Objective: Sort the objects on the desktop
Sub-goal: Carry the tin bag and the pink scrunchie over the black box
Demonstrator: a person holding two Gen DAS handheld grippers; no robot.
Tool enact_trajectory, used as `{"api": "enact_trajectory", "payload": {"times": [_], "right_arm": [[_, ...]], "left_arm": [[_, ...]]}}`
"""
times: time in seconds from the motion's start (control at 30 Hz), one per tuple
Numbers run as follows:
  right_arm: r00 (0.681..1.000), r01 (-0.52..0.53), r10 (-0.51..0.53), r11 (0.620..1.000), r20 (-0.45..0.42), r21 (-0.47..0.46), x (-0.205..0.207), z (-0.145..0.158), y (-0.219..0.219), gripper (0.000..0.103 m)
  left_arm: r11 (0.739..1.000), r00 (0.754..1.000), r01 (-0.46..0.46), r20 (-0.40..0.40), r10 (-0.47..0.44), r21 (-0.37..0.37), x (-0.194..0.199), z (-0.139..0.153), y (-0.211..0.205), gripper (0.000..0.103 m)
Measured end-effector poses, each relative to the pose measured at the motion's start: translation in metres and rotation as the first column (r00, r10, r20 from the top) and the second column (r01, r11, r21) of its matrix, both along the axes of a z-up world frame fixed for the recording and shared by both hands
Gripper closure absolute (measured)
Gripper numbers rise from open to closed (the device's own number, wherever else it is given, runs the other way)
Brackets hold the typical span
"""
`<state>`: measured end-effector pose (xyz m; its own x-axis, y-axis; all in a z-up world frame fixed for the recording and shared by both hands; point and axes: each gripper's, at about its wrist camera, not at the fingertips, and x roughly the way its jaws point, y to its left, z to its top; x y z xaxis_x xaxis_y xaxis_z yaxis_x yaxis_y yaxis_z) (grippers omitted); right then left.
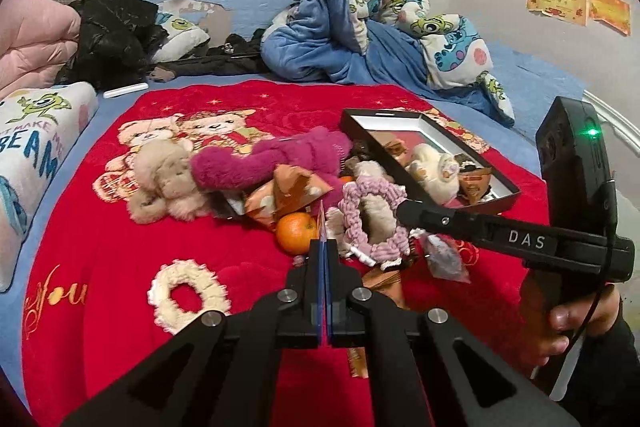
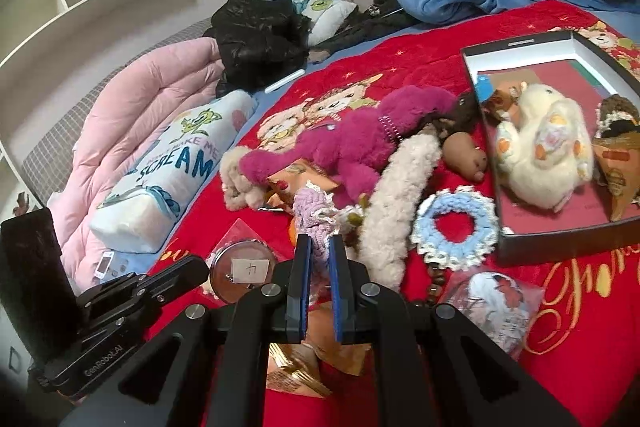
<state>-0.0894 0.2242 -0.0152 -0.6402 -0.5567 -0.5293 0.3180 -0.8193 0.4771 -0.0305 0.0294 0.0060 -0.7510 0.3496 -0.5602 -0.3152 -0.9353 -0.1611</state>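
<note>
My right gripper point(image 2: 320, 242) is shut on a pink crocheted scrunchie point(image 2: 314, 205), which hangs from its pads above the pile. In the left wrist view the same scrunchie point(image 1: 372, 223) dangles from the right gripper point(image 1: 403, 209). My left gripper point(image 1: 322, 223) is shut with nothing between its pads, just in front of an orange mandarin point(image 1: 296, 233). A black box point(image 2: 560, 243) at the right holds a white plush point(image 2: 540, 151) and snack packets. A magenta plush point(image 2: 352, 143), a beige plush point(image 1: 164, 179), a white scrunchie point(image 1: 188, 291) and a blue scrunchie point(image 2: 456, 227) lie on the red blanket point(image 1: 100, 227).
Two round badges in clear bags point(image 2: 244, 271) point(image 2: 496, 303) and brown snack packets point(image 1: 288, 193) lie near the grippers. A printed pillow point(image 2: 168, 179), a pink quilt point(image 2: 132, 107), a black jacket point(image 2: 256, 35) and a heaped blue blanket point(image 1: 340, 27) ring the red blanket.
</note>
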Motion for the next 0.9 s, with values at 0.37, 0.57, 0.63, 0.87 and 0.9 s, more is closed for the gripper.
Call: {"api": "enact_trajectory", "payload": {"times": [0.37,0.57,0.63,0.87,0.9], "right_arm": [[0.989,0.132,-0.135,0.990,-0.066,-0.055,0.017,0.025,0.077,0.094],[0.966,0.236,-0.245,0.967,-0.086,-0.097,0.035,0.033,0.138,0.094],[0.956,0.272,-0.281,0.956,-0.085,-0.109,0.042,0.034,0.159,0.093],[0.922,0.370,-0.381,0.920,-0.076,-0.126,0.075,0.030,0.217,0.093],[0.918,0.379,-0.390,0.916,-0.075,-0.129,0.078,0.029,0.223,0.093]], "left_arm": [[0.998,0.997,0.065,-0.033,-0.065,-0.007,0.002,0.023,0.055,0.103],[0.993,0.993,0.118,-0.028,-0.118,-0.008,0.002,0.026,0.101,0.103],[0.989,0.988,0.150,-0.031,-0.150,0.008,0.003,0.028,0.118,0.103],[0.976,0.977,0.214,-0.036,-0.212,0.045,0.006,0.031,0.168,0.103],[0.975,0.976,0.219,-0.035,-0.217,0.045,0.006,0.031,0.172,0.103]]}}
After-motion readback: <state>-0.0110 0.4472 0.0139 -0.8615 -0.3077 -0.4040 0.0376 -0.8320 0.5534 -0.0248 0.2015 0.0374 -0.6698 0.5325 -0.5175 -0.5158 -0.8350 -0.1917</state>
